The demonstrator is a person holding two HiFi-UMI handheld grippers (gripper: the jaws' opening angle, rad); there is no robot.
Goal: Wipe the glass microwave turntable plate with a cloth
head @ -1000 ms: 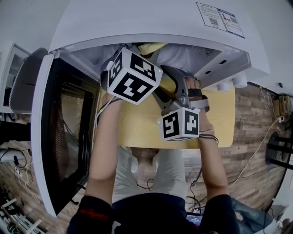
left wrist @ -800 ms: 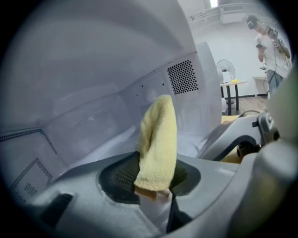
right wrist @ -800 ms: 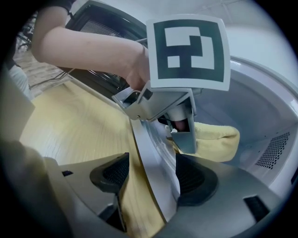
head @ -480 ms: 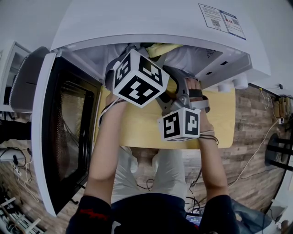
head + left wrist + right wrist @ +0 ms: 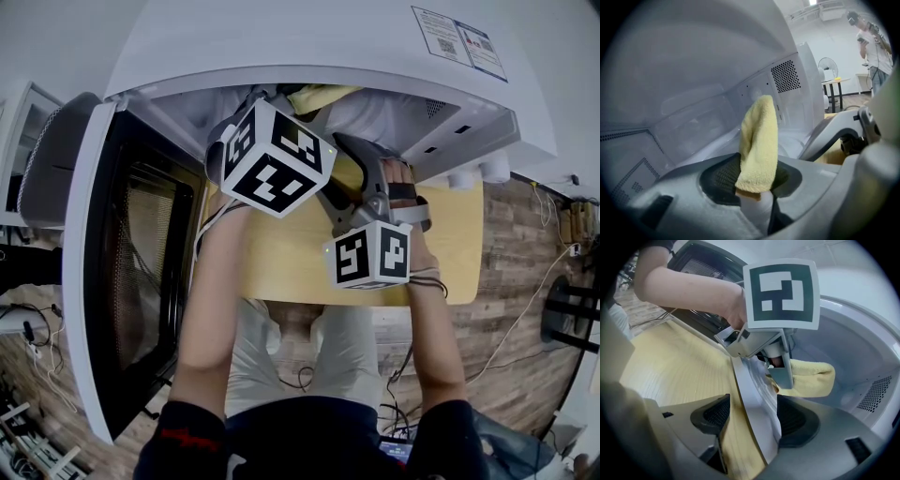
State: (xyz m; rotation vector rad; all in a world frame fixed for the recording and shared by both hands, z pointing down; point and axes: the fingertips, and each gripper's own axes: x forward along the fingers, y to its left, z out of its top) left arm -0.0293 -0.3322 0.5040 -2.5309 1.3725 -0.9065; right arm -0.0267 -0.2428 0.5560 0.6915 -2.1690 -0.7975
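Right gripper (image 5: 752,420) jaws clamp the glass plate (image 5: 744,380) by its rim; judged rigid, slippery, fragile. Left gripper (image 5: 757,179) jaws pinch the soft cloth (image 5: 759,140).

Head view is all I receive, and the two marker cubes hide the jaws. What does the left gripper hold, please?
Observer: The left gripper is shut on a yellow cloth that stands up from its jaws.
Operator: And the right gripper?
Observer: The right gripper is shut on the glass turntable plate, held by its rim and seen edge-on.
Operator: Does the cloth touch the plate?
Observer: It seems so: the cloth lies against the plate's face that is turned toward the microwave cavity.
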